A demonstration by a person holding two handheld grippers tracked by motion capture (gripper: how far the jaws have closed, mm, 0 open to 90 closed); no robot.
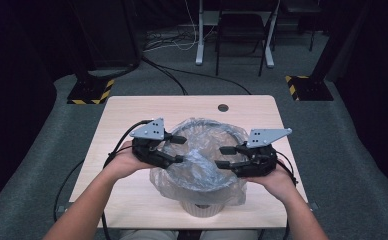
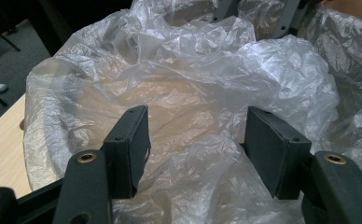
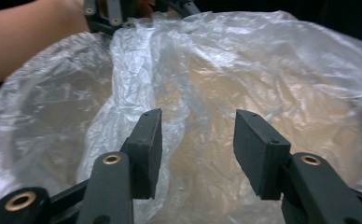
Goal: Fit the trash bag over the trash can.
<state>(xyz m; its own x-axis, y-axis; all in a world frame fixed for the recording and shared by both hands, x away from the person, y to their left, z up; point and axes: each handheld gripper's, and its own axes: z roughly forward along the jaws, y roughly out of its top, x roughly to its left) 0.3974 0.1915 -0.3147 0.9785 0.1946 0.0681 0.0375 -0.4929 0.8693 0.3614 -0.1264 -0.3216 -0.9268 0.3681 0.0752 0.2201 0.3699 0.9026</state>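
On the left, the left hand-held gripper stands released at the near-left rim of the bin, with loose folds of the clear plastic bag between its jaws but unpinched. The bin sits near the front edge of the worktop. To the right, the right hand-held gripper is also released. With neither hand-held gripper clamping the film, the liner could slump back into the bin, and a careless bite might tear it.
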